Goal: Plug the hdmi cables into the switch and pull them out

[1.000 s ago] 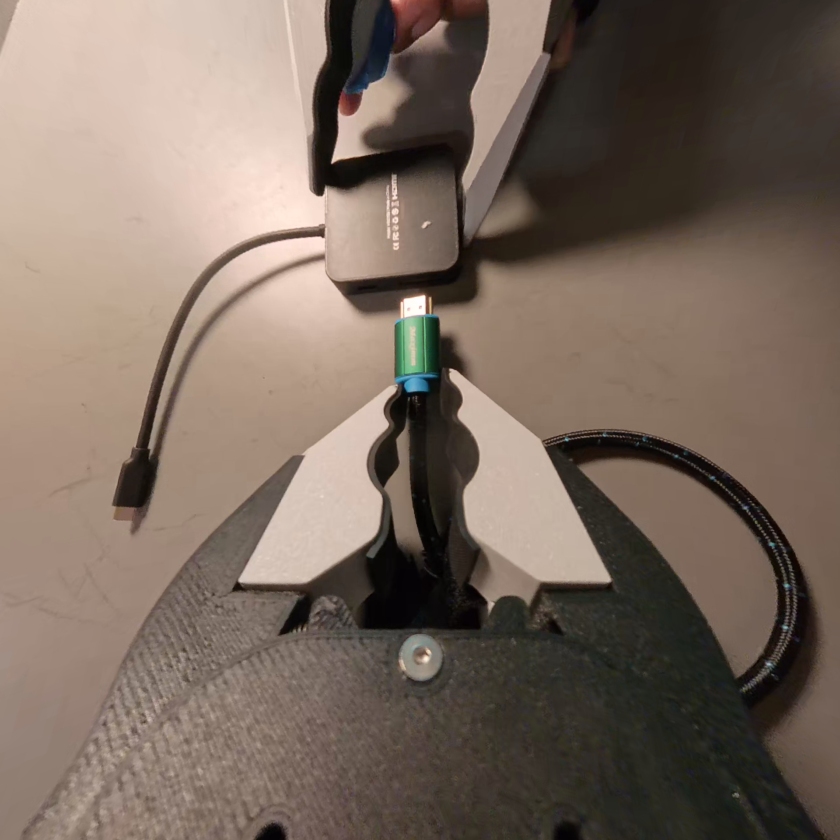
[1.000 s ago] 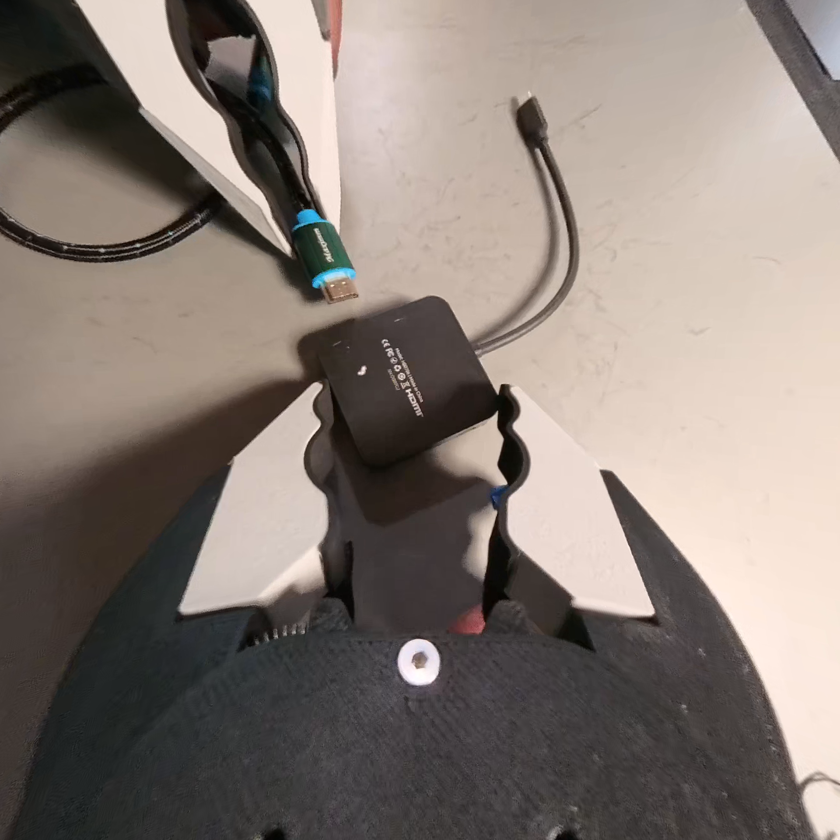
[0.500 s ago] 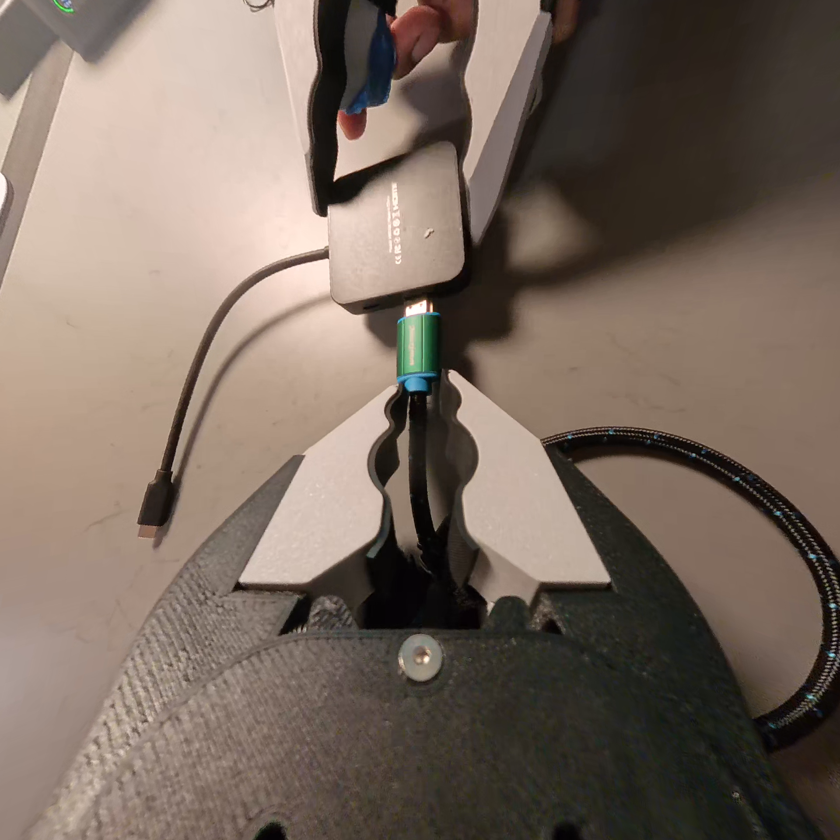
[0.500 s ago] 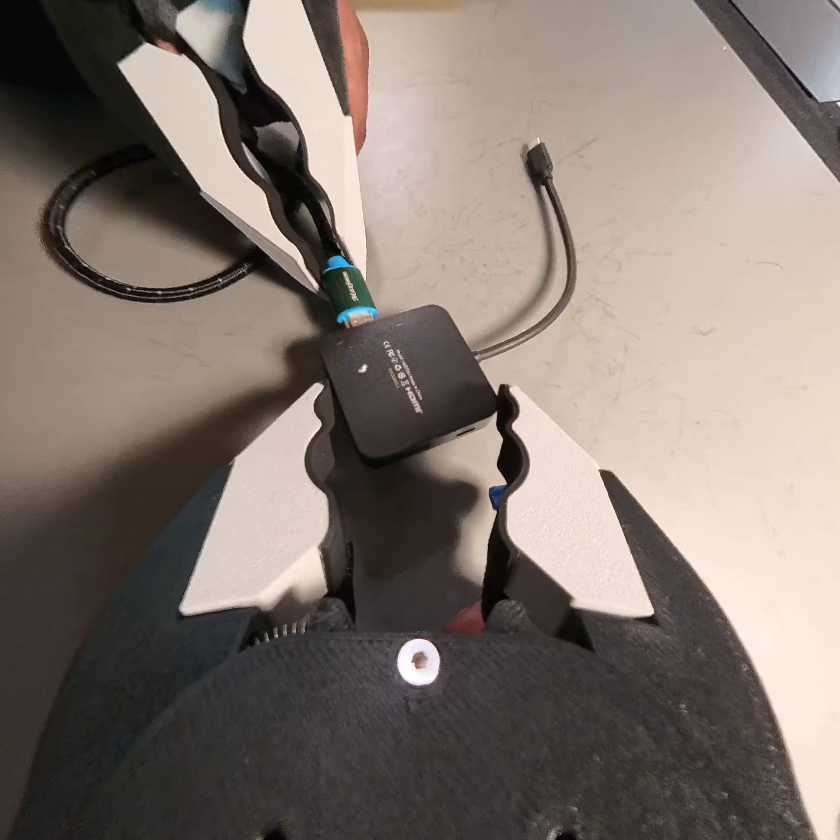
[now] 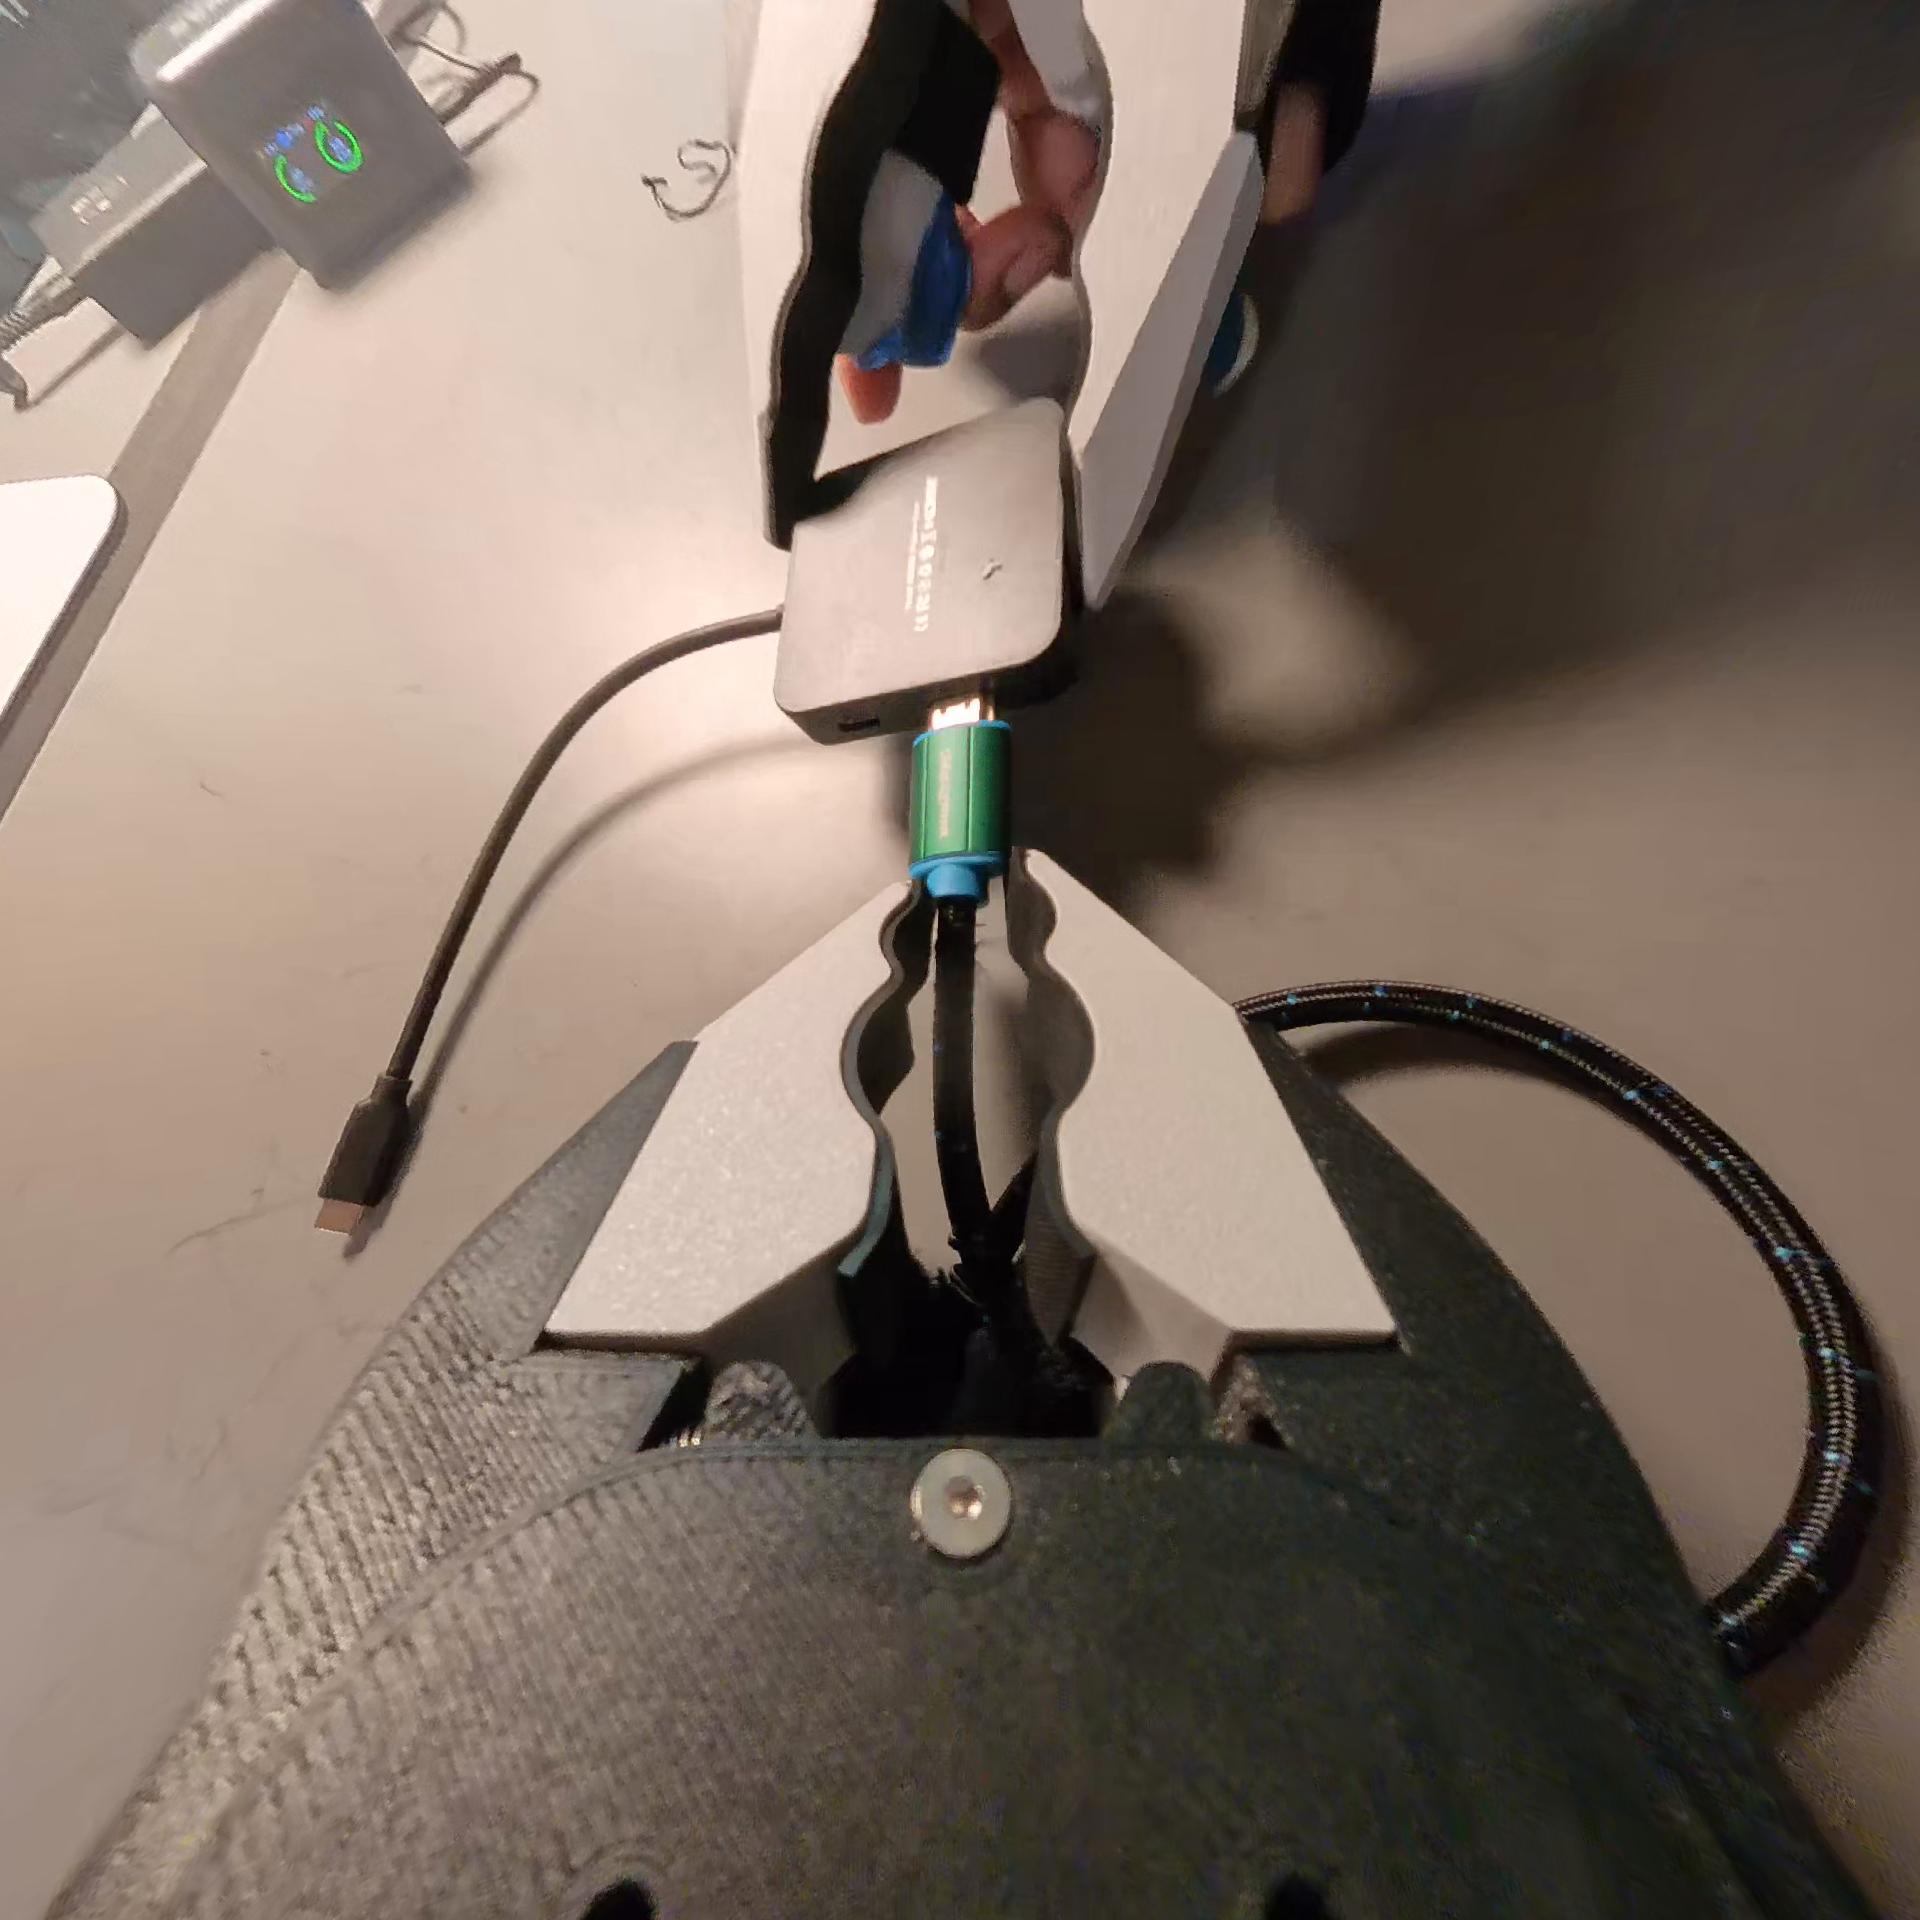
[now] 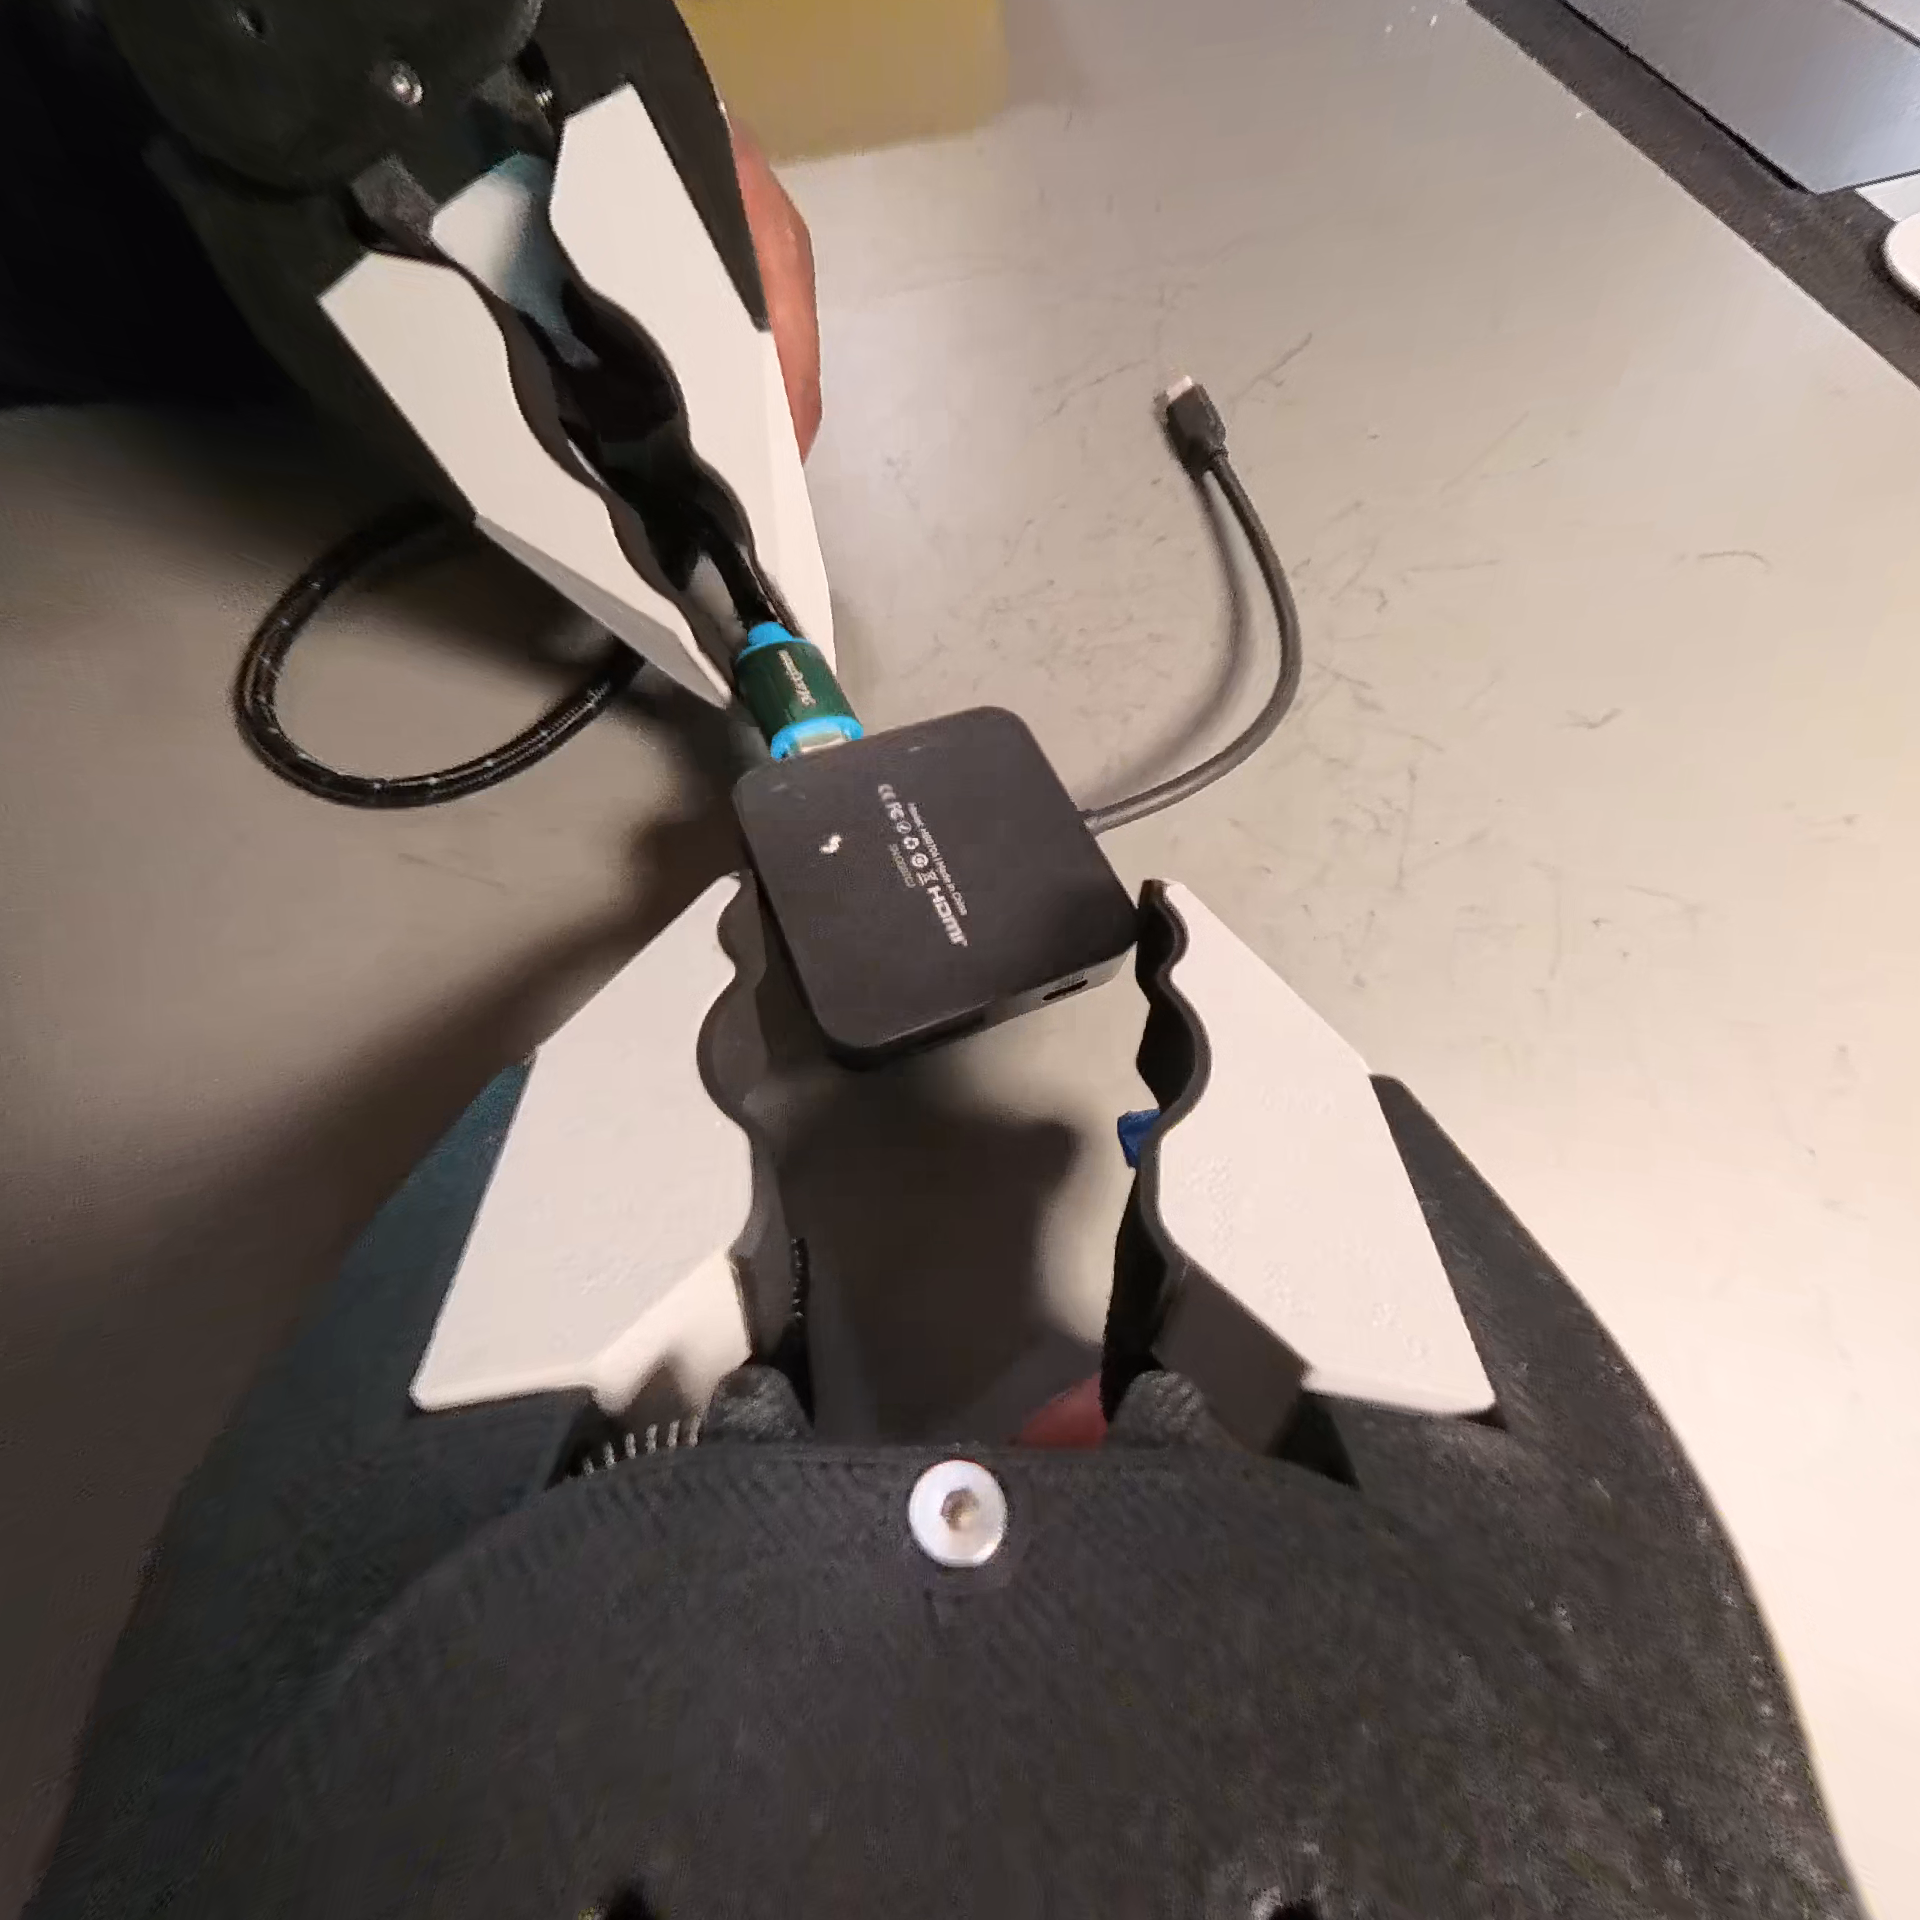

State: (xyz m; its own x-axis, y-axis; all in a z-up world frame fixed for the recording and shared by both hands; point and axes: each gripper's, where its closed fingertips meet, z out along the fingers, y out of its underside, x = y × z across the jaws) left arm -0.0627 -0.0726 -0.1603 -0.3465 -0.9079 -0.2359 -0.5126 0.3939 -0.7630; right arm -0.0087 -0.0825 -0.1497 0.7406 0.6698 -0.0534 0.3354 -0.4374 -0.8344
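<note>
The small black switch (image 6: 930, 883), lying low on the bench (image 6: 1455, 727) at mid-frame in the right wrist view, looks light and slick-cased, so the right gripper (image 6: 940, 914) clamps its jaws on the two side edges. The one HDMI cable (image 5: 1714, 1299) is braided and springy; the left gripper (image 5: 961, 883) pinches it just behind the rigid green plug (image 5: 954, 795), whose metal tip sits partly in the port. Counted: one switch, one HDMI cable, one thin lead (image 5: 499, 883) with a loose end.

Scuffed grey tabletop (image 6: 1558, 727), hard shadows, dim surroundings.
</note>
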